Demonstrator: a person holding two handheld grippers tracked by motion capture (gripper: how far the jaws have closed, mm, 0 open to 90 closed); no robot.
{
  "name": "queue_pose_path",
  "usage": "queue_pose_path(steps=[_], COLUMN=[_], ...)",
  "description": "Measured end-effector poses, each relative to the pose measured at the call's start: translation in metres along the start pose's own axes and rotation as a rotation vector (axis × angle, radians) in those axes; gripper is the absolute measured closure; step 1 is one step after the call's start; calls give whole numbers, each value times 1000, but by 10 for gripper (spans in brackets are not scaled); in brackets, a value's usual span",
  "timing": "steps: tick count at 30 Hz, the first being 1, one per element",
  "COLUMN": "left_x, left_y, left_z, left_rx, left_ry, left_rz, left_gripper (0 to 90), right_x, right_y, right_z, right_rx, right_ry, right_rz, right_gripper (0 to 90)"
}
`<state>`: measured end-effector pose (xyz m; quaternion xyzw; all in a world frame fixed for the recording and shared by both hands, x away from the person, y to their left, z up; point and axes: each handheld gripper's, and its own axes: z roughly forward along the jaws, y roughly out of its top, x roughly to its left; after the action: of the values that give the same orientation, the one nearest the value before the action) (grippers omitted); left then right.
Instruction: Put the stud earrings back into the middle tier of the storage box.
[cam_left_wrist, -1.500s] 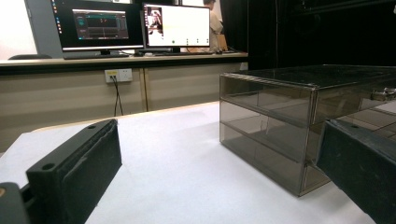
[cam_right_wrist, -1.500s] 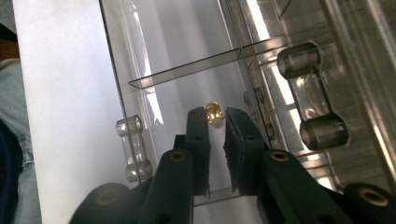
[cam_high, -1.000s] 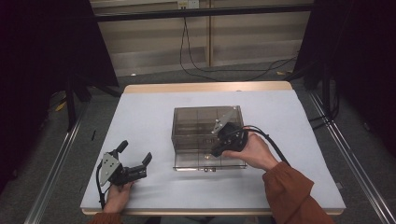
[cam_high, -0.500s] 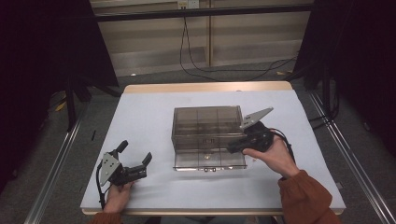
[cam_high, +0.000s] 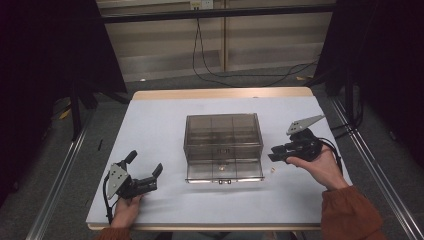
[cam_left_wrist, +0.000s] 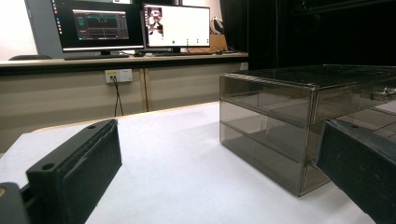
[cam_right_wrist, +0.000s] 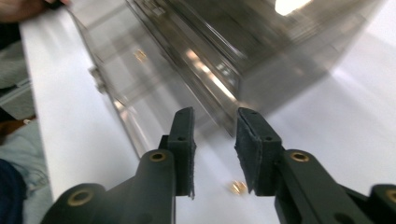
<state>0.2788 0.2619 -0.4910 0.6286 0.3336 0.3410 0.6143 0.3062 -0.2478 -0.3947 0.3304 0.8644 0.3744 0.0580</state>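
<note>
The drawer box (cam_high: 223, 145) stood with its bottom drawer (cam_high: 224, 171) pulled out; both grippers, left (cam_high: 146, 175) and right (cam_high: 278, 153), held nothing, fingers parted, a small brass piece (cam_high: 273, 170) lying loose on the table (cam_high: 155, 125)

Beyond the far edge of the table (cam_high: 160, 120) we see a black cable (cam_high: 240, 75) looping over the floor. A metal rail (cam_high: 60, 185) runs along its left edge. Past that far edge we see two lit monitors (cam_left_wrist: 102, 23) side by side on a desk (cam_left_wrist: 140, 58), with a socket (cam_left_wrist: 118, 75) below them.
</note>
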Motion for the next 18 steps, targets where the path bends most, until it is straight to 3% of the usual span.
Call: queue_pose_path(steps=[6, 10, 14, 15, 18], left_x=[0, 0, 0, 0, 0], left_y=[0, 0, 0, 0, 0], left_z=[0, 0, 0, 0, 0], left_rx=[0, 0, 0, 0, 1], left_ry=[1, 0, 0, 0, 1], left_rz=[2, 0, 0, -1, 3], left_gripper=[0, 0, 0, 0, 0], right_x=[-6, -10, -13, -15, -16], right_y=[-6, -9, -11, -11, -11], right_z=[-6, -5, -2, 0, 3], right_rx=[20, 72, 149, 207, 241], right_ry=[-30, -48, -61, -60, -59], right_rz=[10, 8, 3, 2, 5], right_gripper=[682, 700, 715, 714, 721])
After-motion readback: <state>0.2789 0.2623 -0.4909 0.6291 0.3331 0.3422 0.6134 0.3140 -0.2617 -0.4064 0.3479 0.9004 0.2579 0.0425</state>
